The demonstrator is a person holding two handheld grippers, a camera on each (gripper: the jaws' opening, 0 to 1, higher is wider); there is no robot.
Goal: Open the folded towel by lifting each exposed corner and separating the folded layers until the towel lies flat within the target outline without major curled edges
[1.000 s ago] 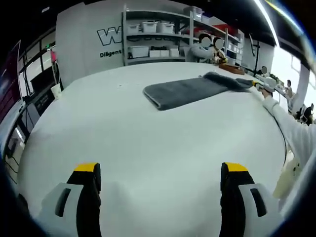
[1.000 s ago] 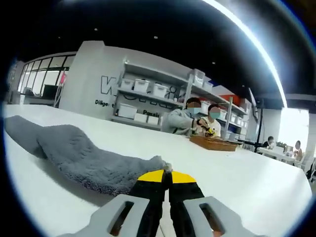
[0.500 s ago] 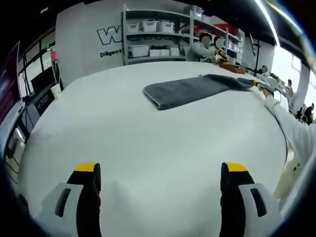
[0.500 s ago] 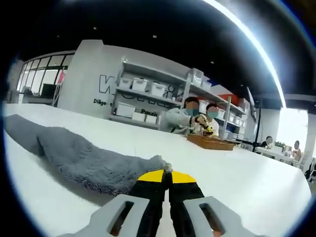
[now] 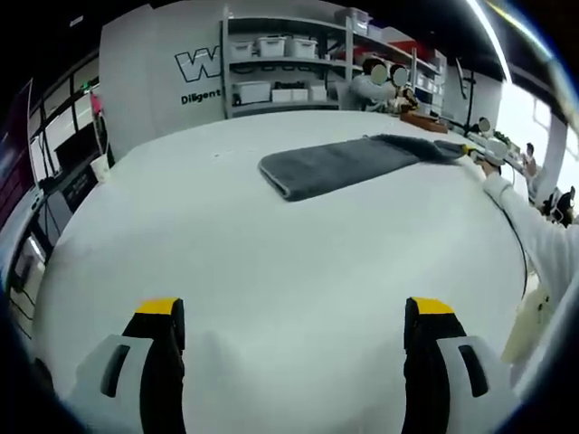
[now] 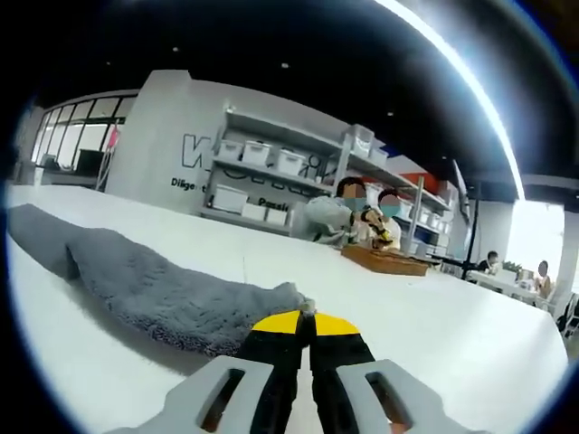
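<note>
The right hand-held gripper [image 6: 303,327] had its yellow-tipped jaws pressed together on a corner of the grey towel [image 6: 154,289], so the job looked to be at its first step: one exposed corner pinched, the cloth not yet opened. The towel [image 5: 348,163] lay folded in a long band toward the far side of the white counter [image 5: 271,271], one end reaching the counter's right edge. The left hand-held gripper [image 5: 294,316] hung well short of it over bare counter, jaws spread wide and holding nothing. To my eye, the next move called for lifting that corner up and peeling the top layer back. No target outline could be made out. Nothing stood in the way; shelving with bins [image 5: 280,72] and seated people [image 6: 357,221] were beyond the far edge.
</note>
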